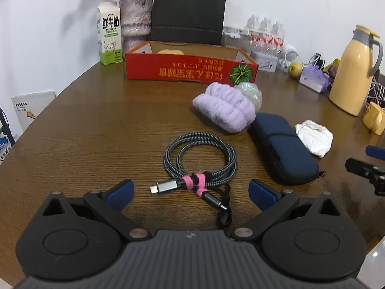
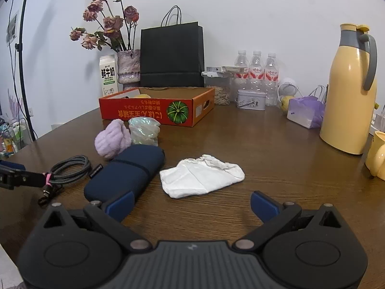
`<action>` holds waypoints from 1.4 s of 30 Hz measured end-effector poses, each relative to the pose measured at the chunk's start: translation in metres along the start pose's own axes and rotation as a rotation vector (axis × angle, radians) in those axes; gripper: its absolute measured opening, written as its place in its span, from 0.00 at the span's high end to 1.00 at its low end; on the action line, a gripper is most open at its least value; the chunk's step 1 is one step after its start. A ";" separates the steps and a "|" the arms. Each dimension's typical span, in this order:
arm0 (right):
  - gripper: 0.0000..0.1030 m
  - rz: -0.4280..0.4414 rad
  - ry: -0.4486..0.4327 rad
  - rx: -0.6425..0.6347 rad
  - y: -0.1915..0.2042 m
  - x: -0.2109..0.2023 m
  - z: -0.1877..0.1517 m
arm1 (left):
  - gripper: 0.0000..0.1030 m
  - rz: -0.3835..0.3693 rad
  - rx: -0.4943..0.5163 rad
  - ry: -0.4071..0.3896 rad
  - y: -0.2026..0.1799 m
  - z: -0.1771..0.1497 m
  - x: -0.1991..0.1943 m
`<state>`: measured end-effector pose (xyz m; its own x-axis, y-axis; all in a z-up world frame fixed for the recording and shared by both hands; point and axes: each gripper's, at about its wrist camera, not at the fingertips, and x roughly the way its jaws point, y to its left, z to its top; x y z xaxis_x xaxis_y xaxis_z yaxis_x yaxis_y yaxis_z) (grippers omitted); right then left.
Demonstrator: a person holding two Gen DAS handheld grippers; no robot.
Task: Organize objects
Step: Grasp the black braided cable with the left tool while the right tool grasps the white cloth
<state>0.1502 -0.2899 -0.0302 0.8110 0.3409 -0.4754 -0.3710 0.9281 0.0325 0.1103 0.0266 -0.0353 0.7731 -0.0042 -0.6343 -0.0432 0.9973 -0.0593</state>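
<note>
Left wrist: yellow item (image 1: 170, 51) in red box (image 1: 190, 68) half hidden.

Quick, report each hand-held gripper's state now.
Left hand-held gripper: open, holding nothing, over the coiled cable.
Right hand-held gripper: open, holding nothing, facing the white cloth.

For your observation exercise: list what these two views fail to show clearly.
- Red box contents: both views, front wall hides all but a yellow item.
- Yellow cup: both views, cut by the right edge.
- Cable: right wrist view, partly behind the left tongs.
</note>
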 end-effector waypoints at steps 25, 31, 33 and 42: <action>0.00 -0.016 0.041 0.035 -0.018 0.037 0.005 | 0.00 0.050 0.046 0.119 -0.018 0.035 0.073; 0.00 -0.009 0.053 0.054 -0.020 0.039 0.005 | 0.13 0.093 0.014 0.029 -0.023 0.024 0.062; 0.00 -0.010 0.058 0.056 -0.021 0.039 0.005 | 0.14 0.084 0.015 0.016 -0.023 0.021 0.060; 0.00 -0.015 0.089 0.027 -0.017 0.044 0.005 | 0.15 0.069 -0.044 -0.043 -0.008 0.021 0.039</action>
<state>0.1948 -0.2893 -0.0471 0.7725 0.3130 -0.5525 -0.3455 0.9372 0.0480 0.1537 0.0204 -0.0432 0.7935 0.0684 -0.6047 -0.1246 0.9909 -0.0514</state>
